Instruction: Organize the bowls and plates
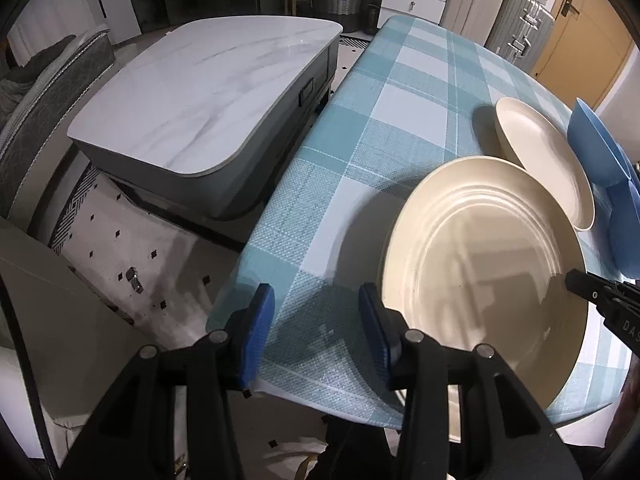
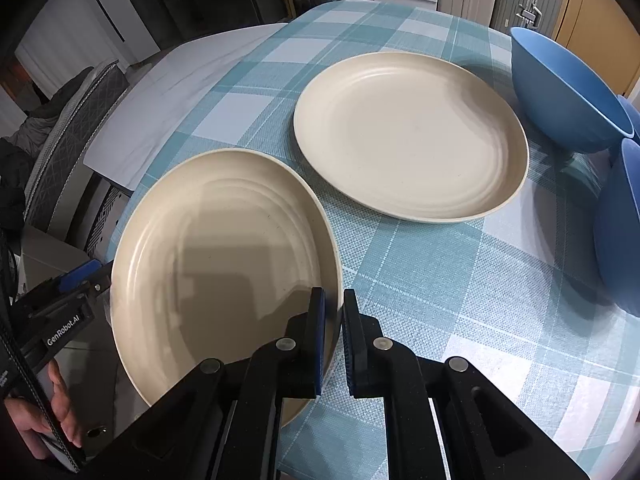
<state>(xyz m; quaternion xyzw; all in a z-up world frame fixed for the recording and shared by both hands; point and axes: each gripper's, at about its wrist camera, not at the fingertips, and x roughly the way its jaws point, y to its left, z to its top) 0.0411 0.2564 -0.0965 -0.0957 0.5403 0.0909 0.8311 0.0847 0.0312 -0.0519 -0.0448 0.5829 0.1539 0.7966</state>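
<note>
Covering the table, a teal-and-white checked cloth (image 2: pixel 460 280) carries the dishes. Nearest, the right gripper (image 2: pixel 334 340) pinches the raised rim of a round cream plate (image 2: pixel 224 264) overhanging the edge; the left gripper (image 1: pixel 316 336) gapes, holding nothing. Beyond lie a second cream plate (image 2: pixel 412 136) and blue bowls (image 2: pixel 560 96).

Both tools are black plastic linkages with round silver pivot screws and blue ribbed pads on the fingers. The left tool (image 1: pixel 316 320) carries white "GenRobot.AI" lettering on its side, and a black toothed strap runs by the hand (image 2: pixel 48 412) at its seven o'clock. The right tool (image 2: pixel 334 340) looks identical.
</note>
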